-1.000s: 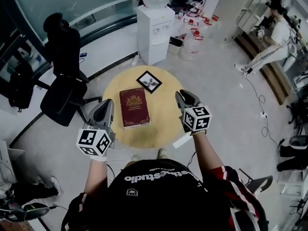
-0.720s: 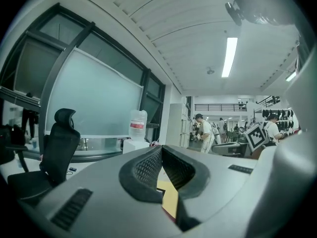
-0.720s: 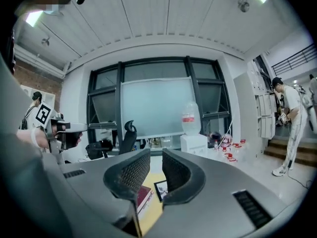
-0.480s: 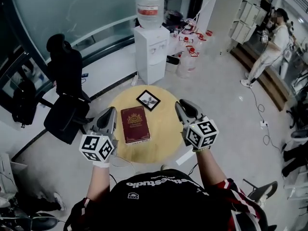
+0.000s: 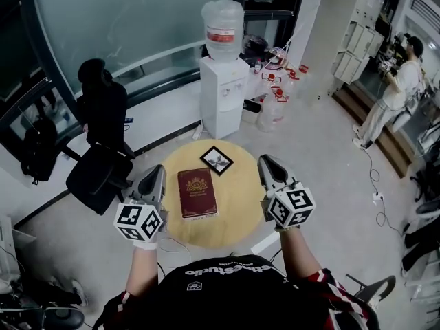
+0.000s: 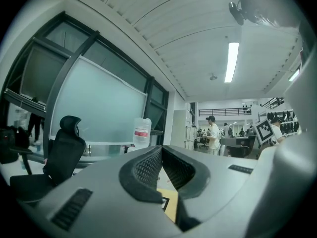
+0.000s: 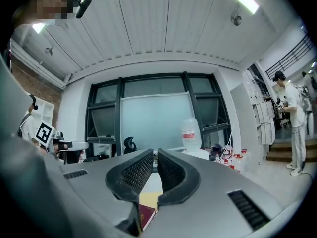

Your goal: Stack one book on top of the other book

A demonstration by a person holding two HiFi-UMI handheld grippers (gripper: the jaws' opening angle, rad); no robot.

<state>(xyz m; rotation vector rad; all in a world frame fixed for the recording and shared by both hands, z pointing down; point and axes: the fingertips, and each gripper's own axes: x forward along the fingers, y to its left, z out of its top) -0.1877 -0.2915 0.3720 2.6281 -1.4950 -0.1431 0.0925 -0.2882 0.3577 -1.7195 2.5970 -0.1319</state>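
- My left gripper [image 6: 159, 151] has its jaws together at the tips, nothing between them, and I see only room past them.
- My right gripper [image 7: 154, 155] is closing. A thin slit is left between the pads and nothing is in it.
- In the head view both grippers sit low in the frame, either side of the table, and neither touches a thing.
- The red book [image 5: 197, 192] lies flat at the centre of the frame, between my two grippers. I can't tell whether another book sits under it.
- A small black square item [image 5: 216, 159] lies just above the red book, apart from it and near the table's upper edge. If that is the second book, the stacking isn't done yet, I reckon.
- Risk one: both pairs of jaws are about shut, so going in like this would only shove a book, not grip it.
- Risk two: the black item looks thin and flat. A jaw scraping for its edge could push it off the upper rim.
- Risk three: the wide red book on that small square would overhang and could tip. Small on big looks safer to me.
- The round yellow table [image 5: 237, 201] is small, with little bare top to spare.
- Around it is grey floor, with a water cooler [image 5: 223, 95] at the upper middle and a black office chair [image 5: 96, 177] at the left.
- A glass wall fills the upper left, and a person [image 5: 399, 95] stands at the upper right.
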